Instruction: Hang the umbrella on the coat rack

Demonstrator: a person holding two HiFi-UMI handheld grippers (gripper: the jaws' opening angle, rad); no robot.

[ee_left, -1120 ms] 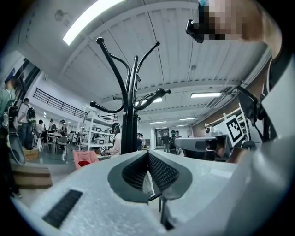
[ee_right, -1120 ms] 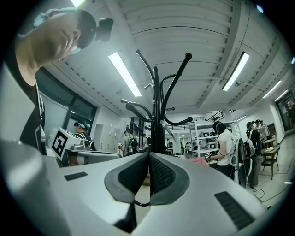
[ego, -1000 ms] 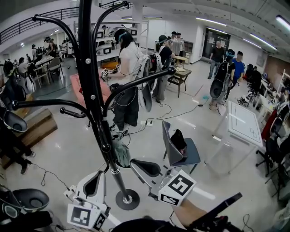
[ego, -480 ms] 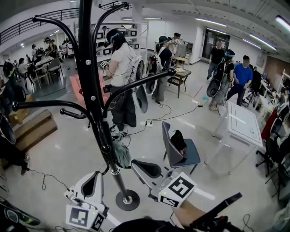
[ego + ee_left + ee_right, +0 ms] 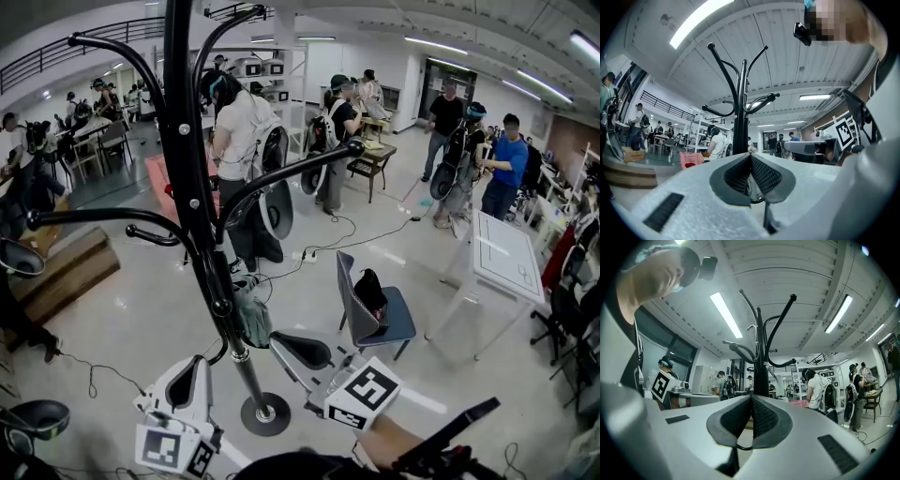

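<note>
Left claw (image 5: 750, 174) and right claw (image 5: 751, 416) are each pressed together and empty, low on either side of the rack (image 5: 187, 187) foot. Just beyond them, what looks like the folded umbrella (image 5: 251, 319) hangs from a low hook against the pole. Farther off are a chair (image 5: 370, 314) and people (image 5: 242, 159).

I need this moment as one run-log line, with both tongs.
left tongs: shut, empty | right tongs: shut, empty | coat rack: upright, between them | grey-green bundle: beside pole, maybe umbrella
</note>
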